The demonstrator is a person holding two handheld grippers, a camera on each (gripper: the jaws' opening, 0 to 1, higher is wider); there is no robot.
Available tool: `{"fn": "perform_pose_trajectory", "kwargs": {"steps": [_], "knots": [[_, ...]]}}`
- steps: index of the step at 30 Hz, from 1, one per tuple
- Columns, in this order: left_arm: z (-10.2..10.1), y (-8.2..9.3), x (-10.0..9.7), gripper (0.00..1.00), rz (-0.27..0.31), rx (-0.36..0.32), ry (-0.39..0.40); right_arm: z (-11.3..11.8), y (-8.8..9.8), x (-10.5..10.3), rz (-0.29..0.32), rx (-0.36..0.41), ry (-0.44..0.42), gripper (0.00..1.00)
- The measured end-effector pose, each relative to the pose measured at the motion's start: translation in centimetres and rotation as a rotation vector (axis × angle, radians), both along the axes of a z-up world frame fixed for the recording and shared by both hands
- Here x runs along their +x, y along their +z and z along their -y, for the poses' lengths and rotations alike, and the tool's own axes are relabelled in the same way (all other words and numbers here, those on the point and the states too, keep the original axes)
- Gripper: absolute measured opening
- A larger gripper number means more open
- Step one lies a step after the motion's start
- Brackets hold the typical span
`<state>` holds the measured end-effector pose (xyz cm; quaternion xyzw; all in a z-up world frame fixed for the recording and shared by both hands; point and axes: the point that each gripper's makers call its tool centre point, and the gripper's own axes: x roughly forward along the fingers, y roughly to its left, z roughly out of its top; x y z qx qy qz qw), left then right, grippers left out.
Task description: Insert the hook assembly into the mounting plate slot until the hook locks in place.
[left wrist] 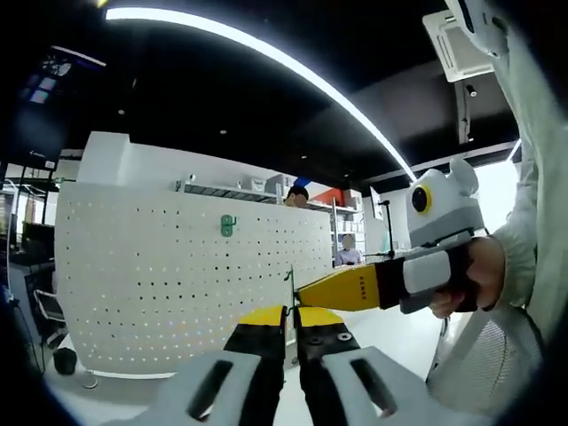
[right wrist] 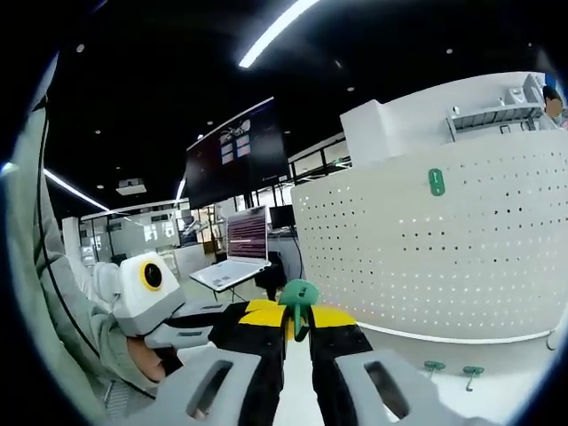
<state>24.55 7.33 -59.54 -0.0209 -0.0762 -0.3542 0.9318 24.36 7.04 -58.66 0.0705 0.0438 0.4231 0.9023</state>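
A green hook assembly stands up between the yellow-tipped jaws of my right gripper, which is shut on its stem. In the left gripper view the hook appears edge-on as a thin strip rising from the narrow gap of my left gripper, also shut on it. My right gripper reaches in from the right, held by a hand, with its tip at that strip. My left gripper comes in from the left in the right gripper view. The green mounting plate sits high on the white pegboard, well beyond both grippers.
The white pegboard curves across the background. Two spare green hooks lie on the ledge at its foot. A laptop stands on a desk to the left. A shelf tops the board, and people sit beyond it.
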Motion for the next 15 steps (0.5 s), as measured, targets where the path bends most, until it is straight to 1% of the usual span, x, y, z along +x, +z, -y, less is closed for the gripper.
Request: {"fn": "perform_pose_trajectory", "kwargs": {"steps": [11, 13, 15], "knots": [[0.12, -0.04, -0.02, 0.04, -0.005, 0.0, -0.005, 0.05, -0.09, -0.05, -0.003, -0.002, 0.001, 0.03], [0.18, -0.18, 0.02, 0.04, -0.01, 0.004, -0.006, -0.18, -0.15, -0.31, -0.009, -0.003, 0.017, 0.02], [0.19, -0.23, 0.05, 0.04, -0.008, 0.01, -0.003, -0.33, -0.11, -0.47, 0.024, -0.033, 0.011, 0.01]]}}
